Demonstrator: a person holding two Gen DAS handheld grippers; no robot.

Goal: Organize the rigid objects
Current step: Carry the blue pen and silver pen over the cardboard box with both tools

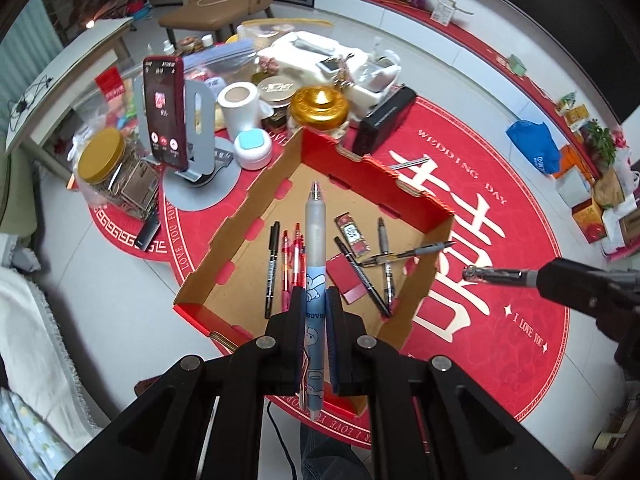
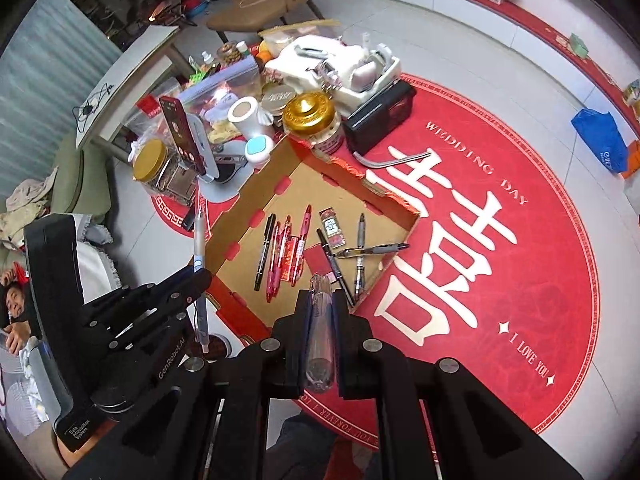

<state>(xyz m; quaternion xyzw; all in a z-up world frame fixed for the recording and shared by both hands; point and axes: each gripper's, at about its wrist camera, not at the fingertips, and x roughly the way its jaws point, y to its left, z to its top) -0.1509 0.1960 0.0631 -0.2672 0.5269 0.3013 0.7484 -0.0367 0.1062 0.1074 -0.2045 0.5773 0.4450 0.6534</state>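
Both claws pinch pens above the box.

Left claw [image 1: 316,300] is clamped on a blue pen [image 1: 315,248]; right claw [image 2: 322,304] is clamped on a clear pen [image 2: 320,344]. Below them, the cardboard box [image 1: 248,208] sits on a red mat [image 1: 500,240] and holds more pens [image 1: 272,268] lying flat, some crossed. Jars, a phone [image 1: 164,116] on a stand and other clutter crowd the box's far side.

Even, soft indoor light, sharp at centre, with strong fisheye bending and dark corners at the edges.
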